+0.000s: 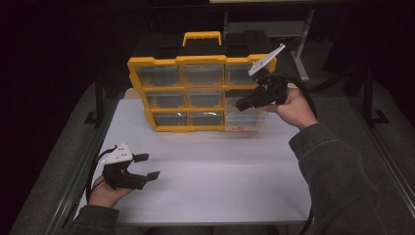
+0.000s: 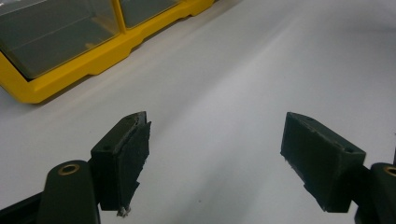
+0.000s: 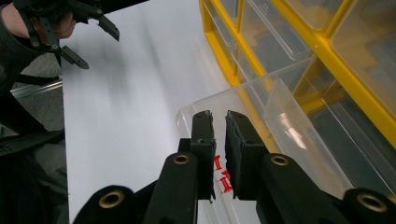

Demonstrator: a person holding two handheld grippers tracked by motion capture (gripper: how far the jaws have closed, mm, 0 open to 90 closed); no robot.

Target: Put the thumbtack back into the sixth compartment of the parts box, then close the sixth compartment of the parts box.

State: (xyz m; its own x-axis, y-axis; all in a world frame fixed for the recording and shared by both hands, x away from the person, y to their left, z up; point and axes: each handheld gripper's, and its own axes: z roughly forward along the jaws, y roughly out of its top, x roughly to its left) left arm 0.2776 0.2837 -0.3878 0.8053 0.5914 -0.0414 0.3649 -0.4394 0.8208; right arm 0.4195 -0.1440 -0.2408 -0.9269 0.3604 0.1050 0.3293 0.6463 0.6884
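Observation:
A yellow organiser (image 1: 200,61) with clear drawers stands tilted at the back of the white table (image 1: 210,171). Its bottom-right clear drawer (image 1: 244,121) is pulled out, and small red pieces (image 3: 219,163) lie inside it. My right gripper (image 1: 238,105) hovers over this drawer (image 3: 299,140). In the right gripper view, the right gripper (image 3: 220,116) has its jaws almost together with nothing seen between them. My left gripper (image 1: 148,166) rests low at the table's front left. In the left gripper view, it (image 2: 215,154) stands wide open and empty over bare table.
The organiser's yellow base (image 2: 70,70) lies ahead and left of the left gripper. A black carry handle (image 1: 201,36) tops the organiser. Metal rails (image 1: 93,147) run along both table sides. A cable trails from the right gripper past the sleeve (image 1: 337,166).

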